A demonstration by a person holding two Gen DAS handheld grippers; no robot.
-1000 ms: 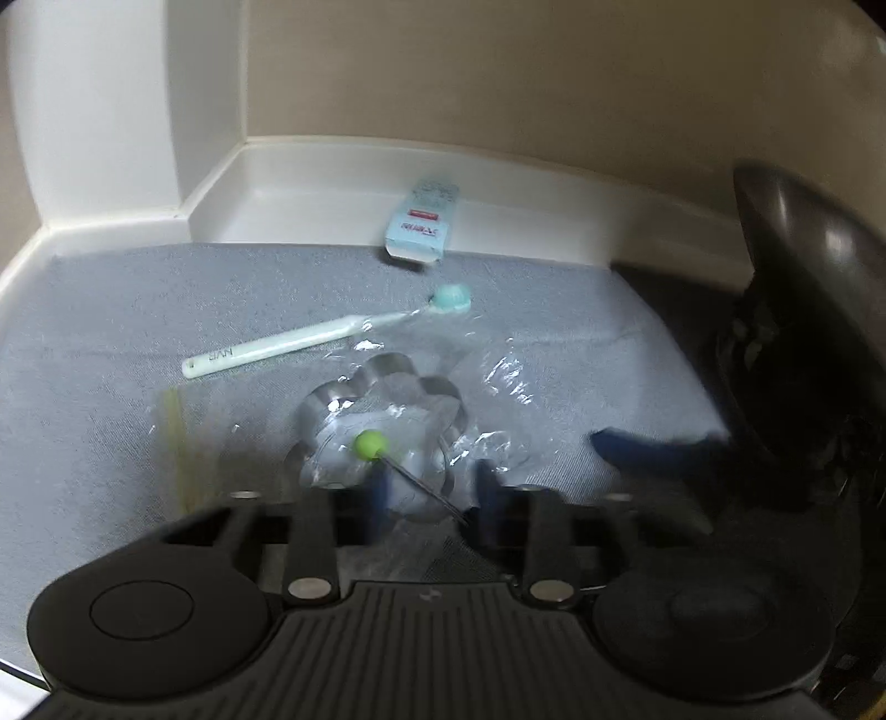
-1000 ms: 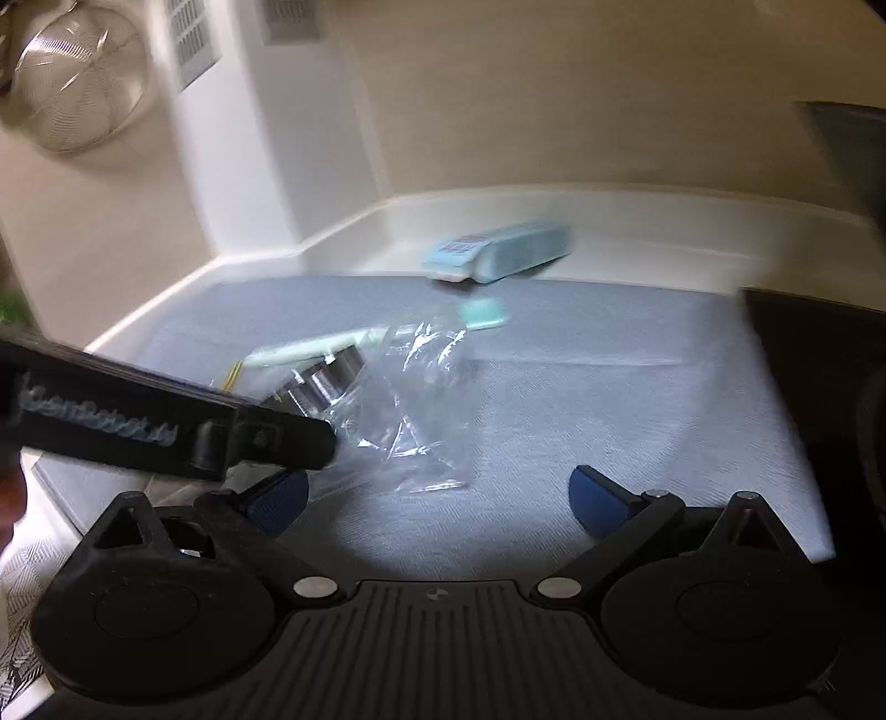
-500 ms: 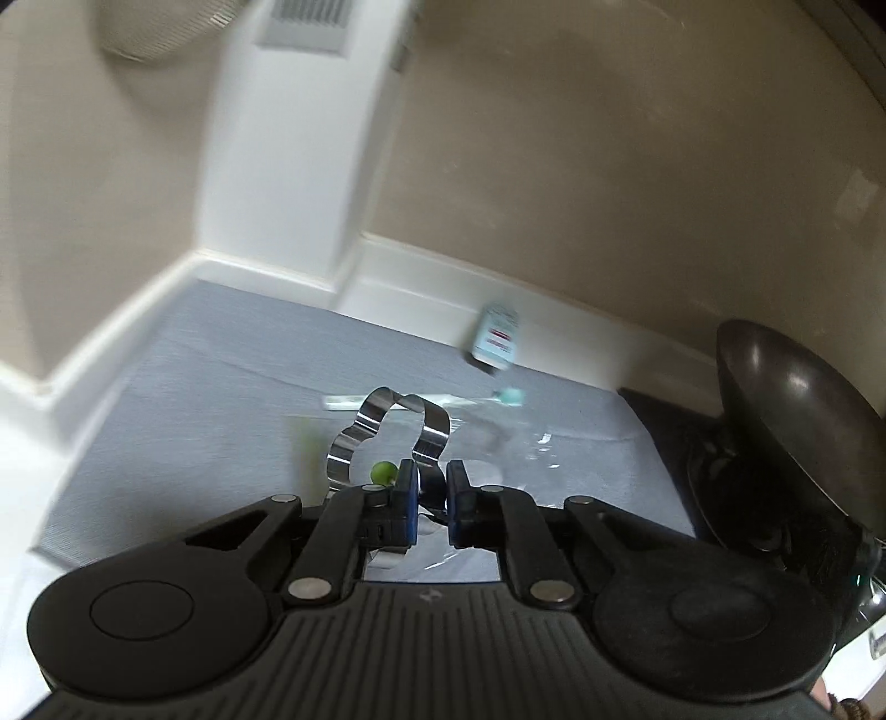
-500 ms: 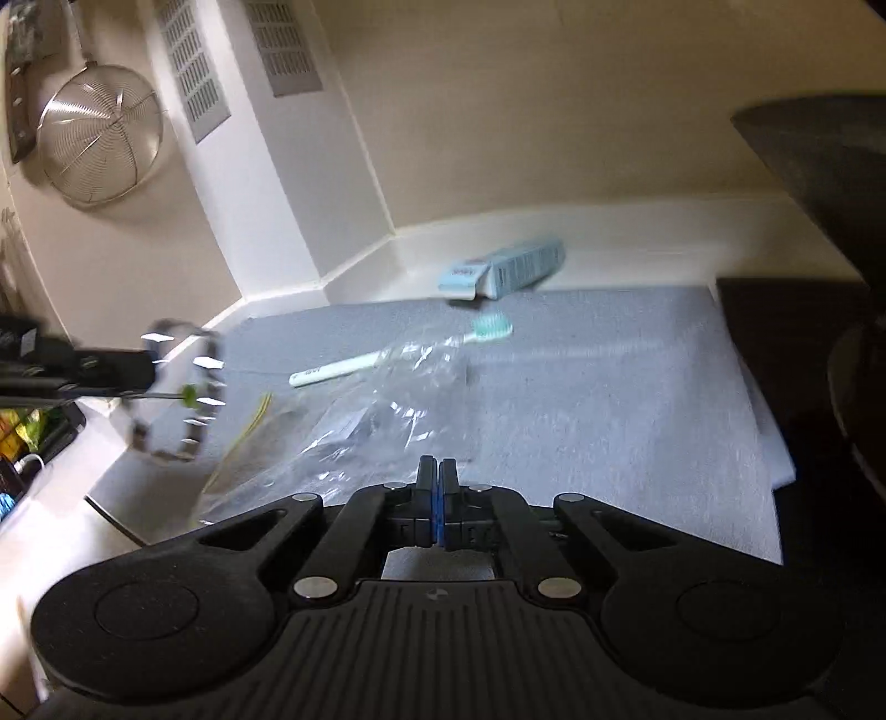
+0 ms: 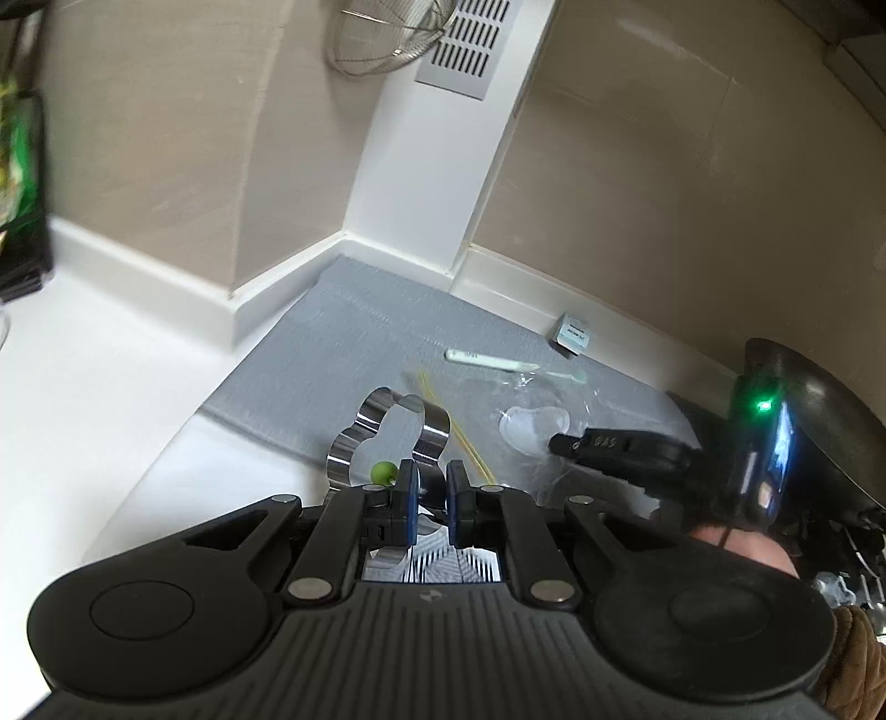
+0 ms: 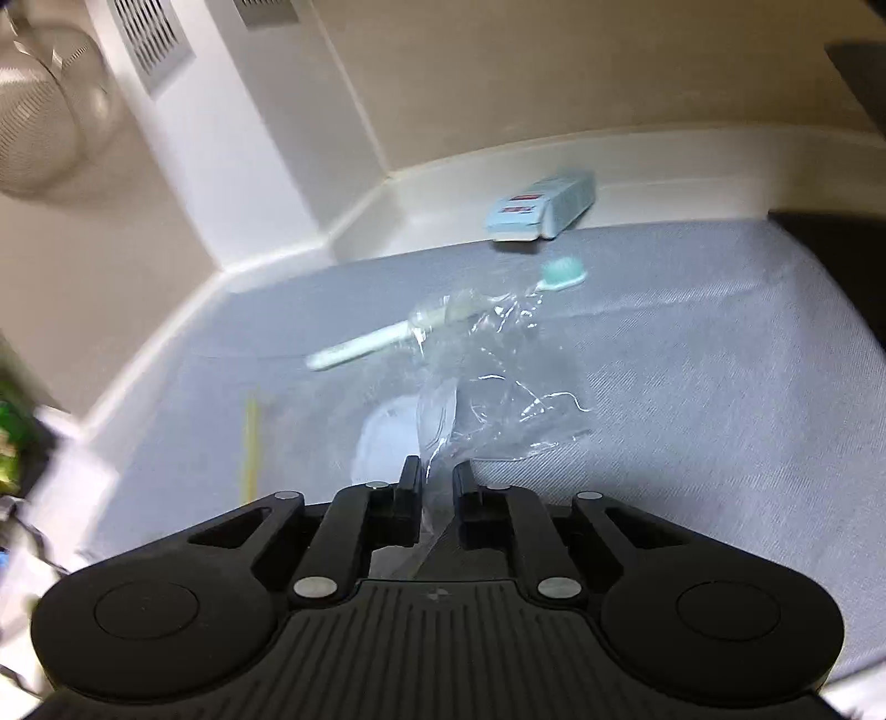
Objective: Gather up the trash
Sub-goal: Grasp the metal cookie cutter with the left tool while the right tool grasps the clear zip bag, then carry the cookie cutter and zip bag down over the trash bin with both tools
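My left gripper (image 5: 432,495) is shut on a flower-shaped metal cutter (image 5: 387,432), held up over the white counter edge, with a green-headed pin (image 5: 382,472) beside its left finger. My right gripper (image 6: 437,487) is shut on the near edge of a clear plastic bag (image 6: 498,382) lying on the grey mat (image 6: 692,387). In the left wrist view the right gripper (image 5: 554,442) pinches that bag (image 5: 531,426) from the right. A mint toothbrush (image 6: 365,349) lies partly under the bag. A light blue box (image 6: 542,210) rests by the back wall. A yellow strip (image 6: 252,443) lies at the left.
A dark pan (image 5: 819,399) stands right of the mat. The white counter (image 5: 111,399) extends to the left, with a green package (image 5: 16,166) at its far edge. A wire strainer (image 5: 387,39) hangs on the wall beside a vent. A person's hand (image 5: 736,545) holds the right gripper.
My left gripper closed on the cutter, lifted it off the mat and carried it back and left. My right gripper went from wide open to shut on the plastic bag.
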